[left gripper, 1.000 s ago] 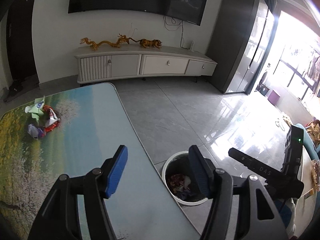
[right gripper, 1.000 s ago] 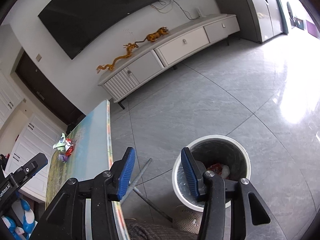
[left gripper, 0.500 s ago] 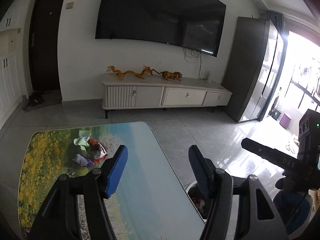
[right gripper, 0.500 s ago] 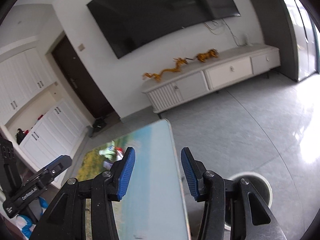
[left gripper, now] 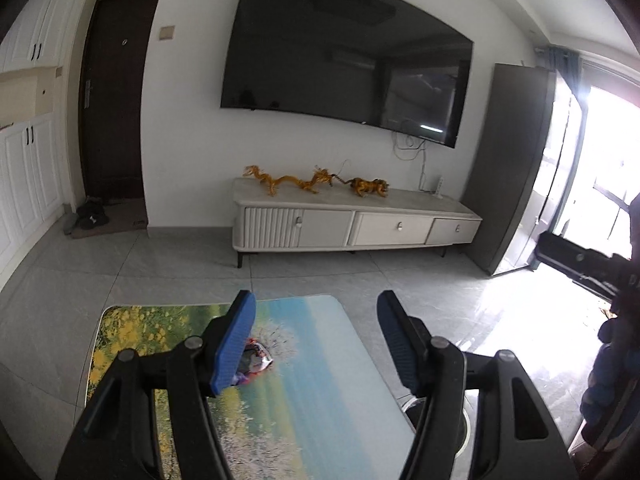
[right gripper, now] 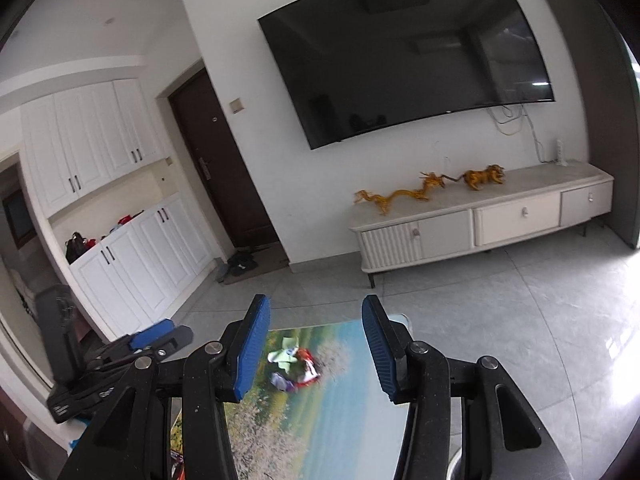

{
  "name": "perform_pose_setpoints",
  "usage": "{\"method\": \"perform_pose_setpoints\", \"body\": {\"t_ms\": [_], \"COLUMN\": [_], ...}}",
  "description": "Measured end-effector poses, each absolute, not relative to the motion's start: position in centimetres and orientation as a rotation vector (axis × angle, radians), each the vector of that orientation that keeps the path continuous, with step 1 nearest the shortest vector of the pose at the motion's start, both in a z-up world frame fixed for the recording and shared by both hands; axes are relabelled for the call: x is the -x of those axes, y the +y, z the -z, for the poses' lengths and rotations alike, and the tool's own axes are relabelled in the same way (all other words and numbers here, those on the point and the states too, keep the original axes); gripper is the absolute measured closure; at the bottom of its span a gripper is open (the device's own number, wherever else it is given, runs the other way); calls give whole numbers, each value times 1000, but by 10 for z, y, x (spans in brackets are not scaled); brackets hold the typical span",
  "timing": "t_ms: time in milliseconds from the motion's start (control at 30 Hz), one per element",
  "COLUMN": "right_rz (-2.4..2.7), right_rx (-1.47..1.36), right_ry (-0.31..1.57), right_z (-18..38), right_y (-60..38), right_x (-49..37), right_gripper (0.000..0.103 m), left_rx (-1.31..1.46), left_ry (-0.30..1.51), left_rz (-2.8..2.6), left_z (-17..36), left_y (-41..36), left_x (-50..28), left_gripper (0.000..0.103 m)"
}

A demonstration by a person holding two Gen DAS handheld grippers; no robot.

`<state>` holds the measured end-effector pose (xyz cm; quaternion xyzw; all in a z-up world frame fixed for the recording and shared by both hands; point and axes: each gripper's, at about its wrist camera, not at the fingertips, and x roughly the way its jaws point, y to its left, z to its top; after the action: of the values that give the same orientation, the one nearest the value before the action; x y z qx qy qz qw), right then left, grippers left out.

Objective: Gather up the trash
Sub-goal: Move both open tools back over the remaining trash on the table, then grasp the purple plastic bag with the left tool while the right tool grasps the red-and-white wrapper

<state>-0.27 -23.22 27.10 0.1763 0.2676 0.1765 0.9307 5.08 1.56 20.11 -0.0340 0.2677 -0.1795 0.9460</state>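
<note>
Crumpled wrappers [right gripper: 294,364] now sit framed between right tool [right gripper: 316,346] pads.

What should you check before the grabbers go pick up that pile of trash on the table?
1. Right gripper open and empty: ok, jaws stand wide apart with nothing between them.
2. Left gripper open and empty: ok, same.
3. Trash pile in sight: ok, crumpled wrappers lie together on the table, seen between the right fingers.
4. Gripper at the pile: not ok, both hang above and short of it.
5. Path clear: ok, nothing else shows on the tabletop between the grippers and the pile.
6. Trash bin ready: cannot tell, only a sliver of its rim shows behind the left gripper.
</note>
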Motion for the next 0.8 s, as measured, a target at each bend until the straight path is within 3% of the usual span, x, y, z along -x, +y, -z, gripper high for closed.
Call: {"method": "perform_pose_setpoints", "body": {"t_ms": [333,500,800], "right_rz": [-470,-513,-567], "right_rx": [-387,-391,-343], "right_ry": [599,707,945], "right_z": [-218,-145,-13], "right_y": [-190,-153,-71], "right_x": [-90,-143,-198], "right_gripper": [58,58,58], "left_rx": [198,301,303], "left_ry": [676,782,940], "left_rz": [204,115,72], "left_z": [-124,-49,49], "left_y": [100,132,118], "left_x": [-142,-184,-219], "left_gripper": [42,42,43]}}
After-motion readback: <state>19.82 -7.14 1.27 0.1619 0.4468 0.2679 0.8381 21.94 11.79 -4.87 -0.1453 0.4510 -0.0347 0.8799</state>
